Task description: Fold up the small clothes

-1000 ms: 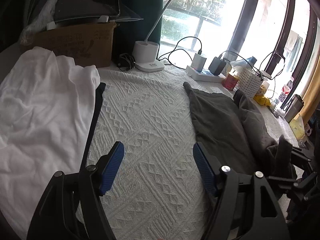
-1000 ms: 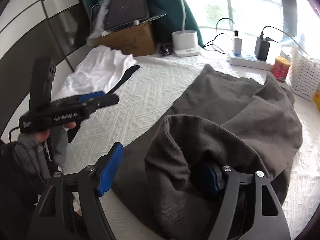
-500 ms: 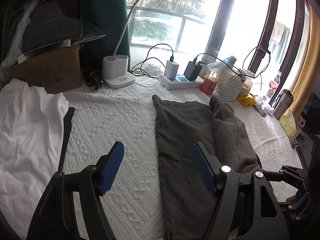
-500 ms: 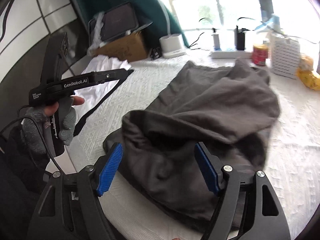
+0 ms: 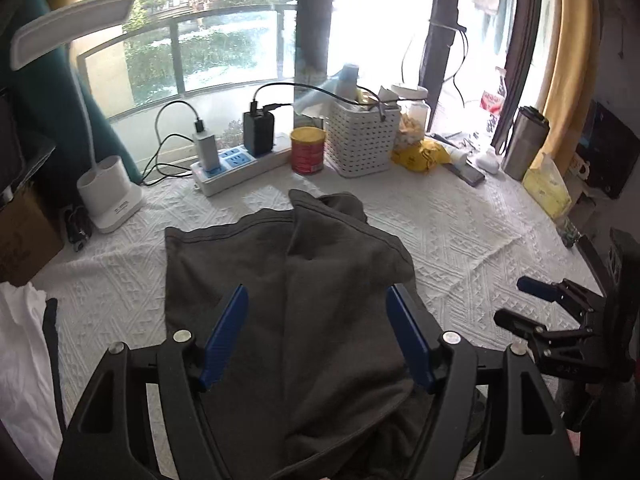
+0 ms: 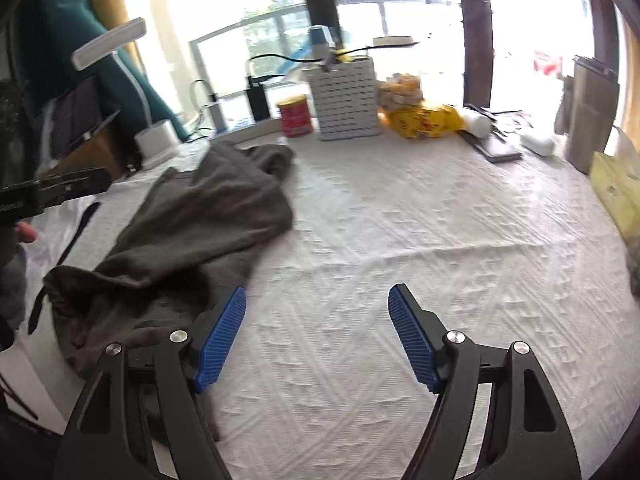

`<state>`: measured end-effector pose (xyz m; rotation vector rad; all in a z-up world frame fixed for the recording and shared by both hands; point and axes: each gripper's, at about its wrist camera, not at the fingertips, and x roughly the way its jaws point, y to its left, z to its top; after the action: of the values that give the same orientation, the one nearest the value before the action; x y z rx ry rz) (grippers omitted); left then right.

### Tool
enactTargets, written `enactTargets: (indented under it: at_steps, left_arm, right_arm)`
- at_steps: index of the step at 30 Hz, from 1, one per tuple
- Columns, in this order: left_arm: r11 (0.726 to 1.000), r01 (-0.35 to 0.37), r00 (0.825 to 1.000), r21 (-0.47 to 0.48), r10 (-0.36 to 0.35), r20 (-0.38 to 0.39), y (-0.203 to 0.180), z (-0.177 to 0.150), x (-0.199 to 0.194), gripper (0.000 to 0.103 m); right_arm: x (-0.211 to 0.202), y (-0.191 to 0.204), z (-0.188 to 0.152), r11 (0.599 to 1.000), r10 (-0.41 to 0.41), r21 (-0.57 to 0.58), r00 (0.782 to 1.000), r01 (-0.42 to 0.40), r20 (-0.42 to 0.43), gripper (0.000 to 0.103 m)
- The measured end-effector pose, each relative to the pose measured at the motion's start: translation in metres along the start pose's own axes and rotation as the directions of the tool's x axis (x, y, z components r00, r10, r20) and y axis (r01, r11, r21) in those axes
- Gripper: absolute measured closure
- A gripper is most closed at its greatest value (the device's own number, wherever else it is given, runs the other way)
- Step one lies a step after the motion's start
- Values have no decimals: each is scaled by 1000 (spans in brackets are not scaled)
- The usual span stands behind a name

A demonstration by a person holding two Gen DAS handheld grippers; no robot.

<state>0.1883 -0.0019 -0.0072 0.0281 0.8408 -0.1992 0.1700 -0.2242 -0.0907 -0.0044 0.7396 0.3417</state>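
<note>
left wrist view: wide over the work surface, aimed down the garment's length.
white textured cover [image 5: 460,232]: spread flat as a folding surface, clutter kept at the window edge.
grey garment [image 5: 288,280]: lies rumpled mid-cover, one side doubled over, likely a first fold.
white cloth [image 5: 20,352]: set aside at the left.
left gripper [image 5: 316,336]: jaws spread, holding nothing, above the garment's near part.
right gripper [image 6: 316,336]: jaws apart, empty, over bare cover just beside the garment's edge.

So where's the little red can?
In the left wrist view the red can stands at the back of the table by the window, between the white power strip and the white basket.
</note>
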Motion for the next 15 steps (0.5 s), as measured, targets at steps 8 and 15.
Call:
enactTargets:
  at_steps: [8, 15]
  left_arm:
    - [975, -49, 993, 215, 71, -95, -66, 6, 46, 32]
    - [957, -44, 981, 287, 95, -168, -91, 2, 90, 32]
  right_arm:
    - [2, -62, -4, 979, -137, 151, 990, 138, -16, 26]
    - [10, -75, 0, 975, -98, 198, 994, 105, -43, 26]
